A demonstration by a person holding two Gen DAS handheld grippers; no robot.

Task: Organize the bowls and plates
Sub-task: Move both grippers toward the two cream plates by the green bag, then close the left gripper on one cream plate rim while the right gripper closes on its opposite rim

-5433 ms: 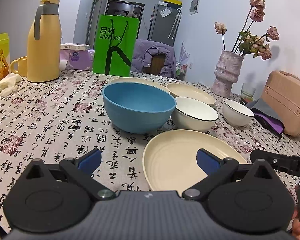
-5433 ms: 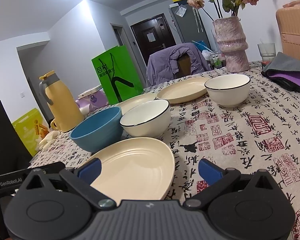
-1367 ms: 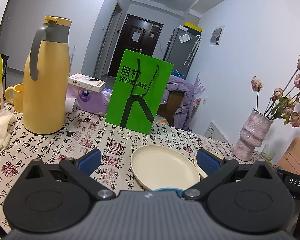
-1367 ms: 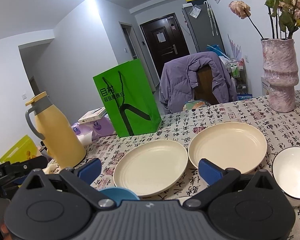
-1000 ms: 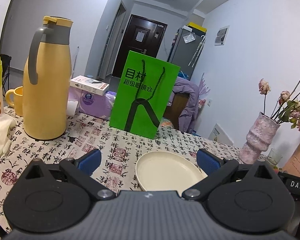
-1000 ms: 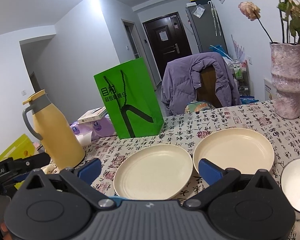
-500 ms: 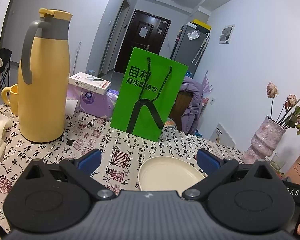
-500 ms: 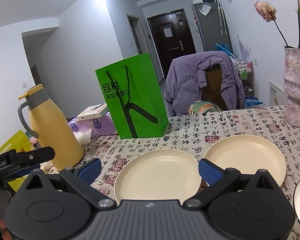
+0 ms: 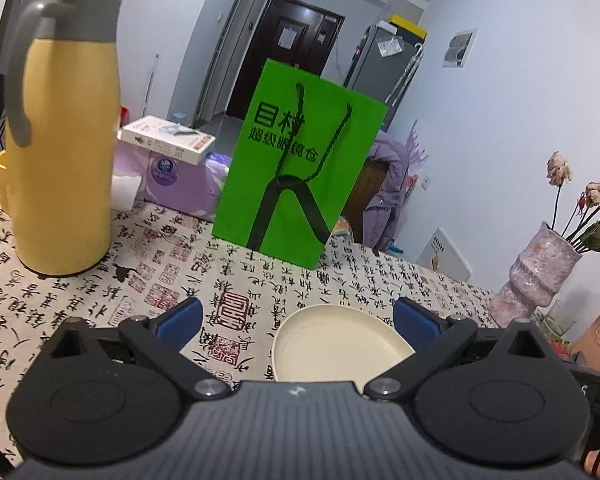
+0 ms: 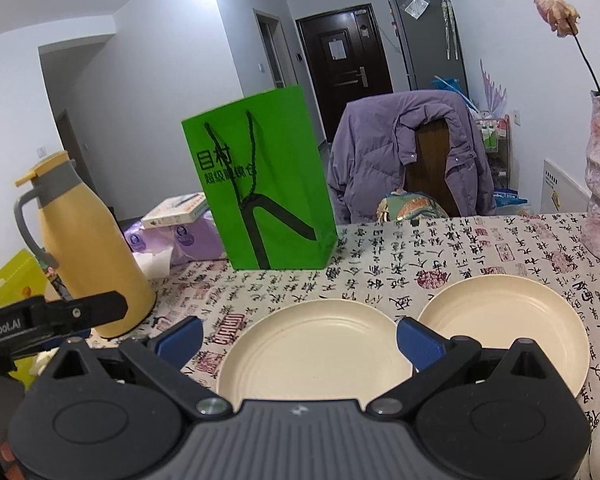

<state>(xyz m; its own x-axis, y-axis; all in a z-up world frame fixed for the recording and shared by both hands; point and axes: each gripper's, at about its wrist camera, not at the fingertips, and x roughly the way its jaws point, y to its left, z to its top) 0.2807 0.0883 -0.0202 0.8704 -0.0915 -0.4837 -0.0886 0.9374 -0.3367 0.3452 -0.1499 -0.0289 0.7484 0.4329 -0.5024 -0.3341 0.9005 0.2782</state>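
Both grippers have swung up and toward the far side of the table (image 10: 480, 248), so the blue and white bowls seen earlier have dropped out of view. Two cream plates lie side by side, near but apart: the left plate (image 10: 316, 356) ahead of the right gripper (image 10: 298, 338), the right plate (image 10: 512, 320) beyond. The left gripper (image 9: 296, 318) hangs over that left plate (image 9: 336, 344). Both jaws stand wide apart, holding nothing. Stacking looks not yet begun; next, I'd guess, comes pinching one plate's rim.
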